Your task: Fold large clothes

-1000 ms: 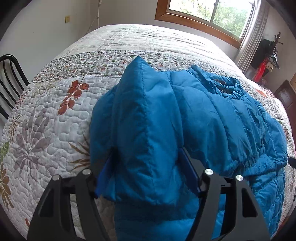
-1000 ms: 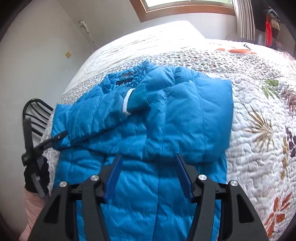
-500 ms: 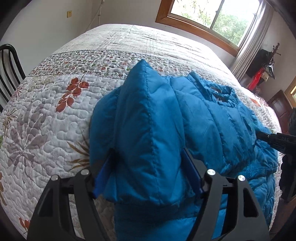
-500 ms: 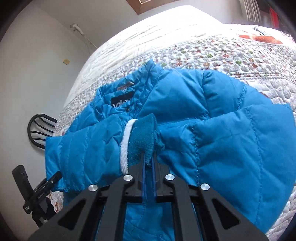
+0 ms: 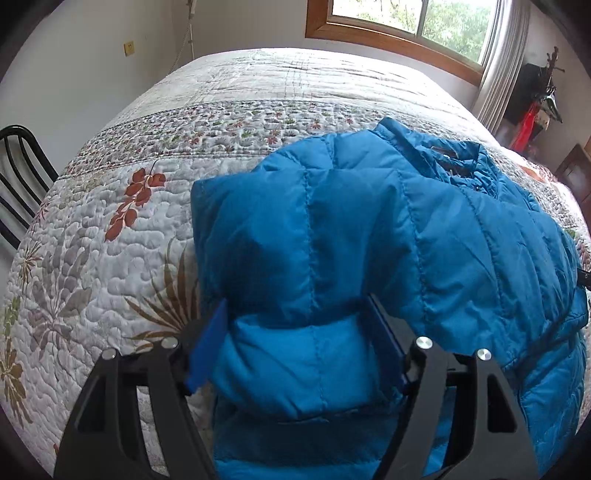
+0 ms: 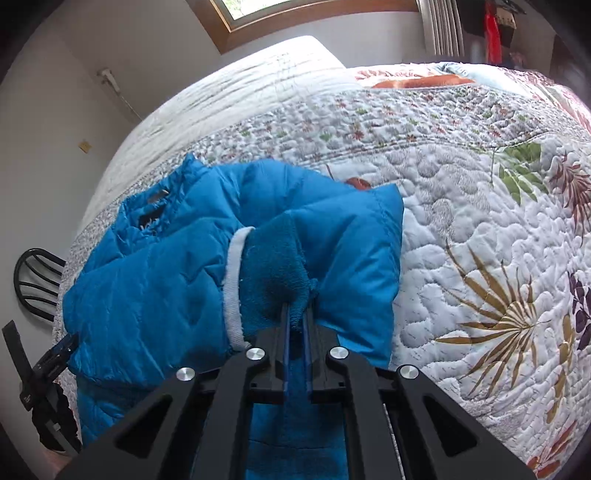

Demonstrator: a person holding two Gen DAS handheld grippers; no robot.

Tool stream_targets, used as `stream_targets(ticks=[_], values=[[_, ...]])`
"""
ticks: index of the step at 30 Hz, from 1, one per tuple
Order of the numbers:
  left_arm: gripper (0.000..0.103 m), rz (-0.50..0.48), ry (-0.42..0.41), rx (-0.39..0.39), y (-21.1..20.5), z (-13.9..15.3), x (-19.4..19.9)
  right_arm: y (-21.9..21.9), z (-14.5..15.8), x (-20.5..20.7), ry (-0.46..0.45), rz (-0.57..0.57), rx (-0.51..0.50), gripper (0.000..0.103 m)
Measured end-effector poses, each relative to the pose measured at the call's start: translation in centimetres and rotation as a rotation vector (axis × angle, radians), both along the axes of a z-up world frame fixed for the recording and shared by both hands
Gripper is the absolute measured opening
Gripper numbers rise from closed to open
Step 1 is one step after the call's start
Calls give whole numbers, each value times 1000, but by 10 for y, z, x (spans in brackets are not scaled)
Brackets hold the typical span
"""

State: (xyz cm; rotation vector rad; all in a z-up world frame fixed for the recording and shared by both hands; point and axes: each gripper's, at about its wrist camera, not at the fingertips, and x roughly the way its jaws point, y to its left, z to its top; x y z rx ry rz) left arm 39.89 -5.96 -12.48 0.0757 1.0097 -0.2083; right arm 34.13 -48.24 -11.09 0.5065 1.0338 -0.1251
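A blue puffer jacket (image 5: 369, 240) lies on a quilted bed (image 5: 110, 240). My left gripper (image 5: 295, 339) stands wide open, its blue-padded fingers on either side of a bunched part of the jacket that fills the gap. My right gripper (image 6: 297, 314) is shut on the jacket's fleece-lined sleeve cuff (image 6: 273, 269), which has a white knit band, and holds it over the jacket's body (image 6: 147, 295). The collar (image 6: 155, 206) lies toward the far left in the right wrist view.
A black metal chair (image 5: 18, 184) stands at the bed's left side. The floral quilt (image 6: 480, 258) spreads to the right of the jacket. A window (image 5: 417, 26) is behind the bed. Red and dark items (image 5: 532, 110) stand by the far right wall.
My right gripper closed on the sleeve cuff and carried it to the right over the jacket. The left gripper stayed open and shifted slightly around the bunched jacket.
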Motion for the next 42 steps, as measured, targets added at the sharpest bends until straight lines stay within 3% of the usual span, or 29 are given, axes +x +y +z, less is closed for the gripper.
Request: stream_targets(ticks=[3, 7, 11, 17, 20, 25, 29, 33, 35, 36, 37, 39, 42], values=[[74, -1, 22, -3, 4, 1, 2, 3, 5, -1, 16, 15, -24, 6], [68, 14, -13, -38, 7, 31, -6, 12, 52, -22, -91, -10, -131, 23], [70, -15, -29, -103, -14, 51, -16, 39, 69, -13, -124, 96, -79, 24], [73, -49, 20, -17, -49, 20, -11, 73, 30, 16, -31, 175, -133, 24], [78, -62, 48, -19, -46, 0, -5, 70, 8, 18, -7, 179, -126, 15], [80, -85, 61, -48, -40, -9, -1, 46, -21, 16, -29, 156, 71, 1], [81, -86, 44, -24, -44, -12, -4, 39, -24, 11, -60, 153, 132, 0], [81, -97, 37, -19, -43, -9, -5, 44, -14, 8, -66, 144, 94, 0], [80, -107, 30, 1, -41, -2, -13, 47, 1, -3, -94, 133, 80, 5], [80, -109, 19, 3, -38, 5, -20, 49, 11, -13, -130, 135, 78, 19], [80, -110, 3, 2, -33, 12, -27, 51, 23, -26, -174, 143, 64, 43], [85, -109, -37, -13, -19, 27, -47, 56, 41, -51, -232, 152, -12, 62], [92, -88, -110, -18, 5, 44, -79, 62, 49, -88, -250, 180, -73, 62]])
